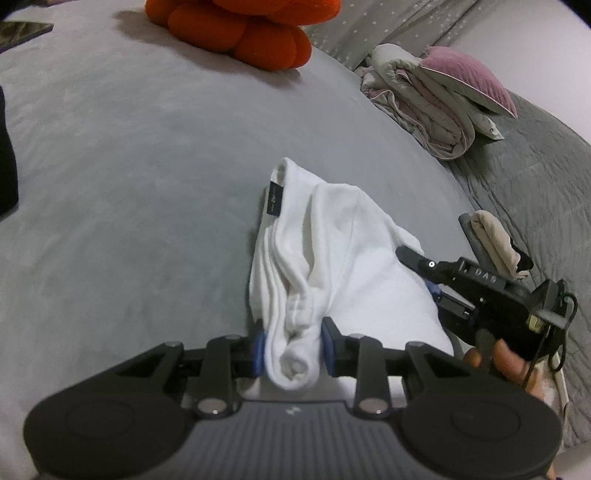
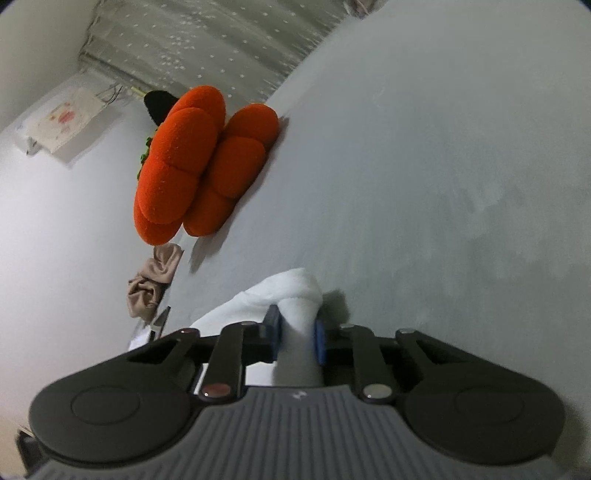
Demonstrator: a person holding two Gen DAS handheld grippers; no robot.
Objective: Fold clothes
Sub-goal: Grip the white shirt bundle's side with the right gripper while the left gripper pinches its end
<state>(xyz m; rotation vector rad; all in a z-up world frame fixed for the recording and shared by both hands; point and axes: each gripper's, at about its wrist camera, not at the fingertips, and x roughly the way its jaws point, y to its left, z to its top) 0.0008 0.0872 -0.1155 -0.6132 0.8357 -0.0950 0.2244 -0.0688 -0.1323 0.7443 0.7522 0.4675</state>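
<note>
A white garment (image 1: 332, 236) with a small dark neck label lies bunched and partly folded on the grey bed (image 1: 129, 155). My left gripper (image 1: 293, 345) is shut on a rolled hem of it at the near end. Seen from the left wrist, my right gripper (image 1: 424, 266) comes in from the right, held by a hand, and pinches the cloth's right side. In the right wrist view, my right gripper (image 2: 297, 334) is shut on a thick fold of the white garment (image 2: 291, 291), tilted over the grey bed (image 2: 424, 184).
An orange plush cushion (image 1: 240, 33) sits at the far side of the bed, also the orange plush cushion (image 2: 199, 162). A folded quilt with a pink pillow (image 1: 443, 99) lies far right. A beige cloth (image 1: 495, 240) lies behind the right gripper. Another beige cloth (image 2: 151, 284) rests at the bed's edge.
</note>
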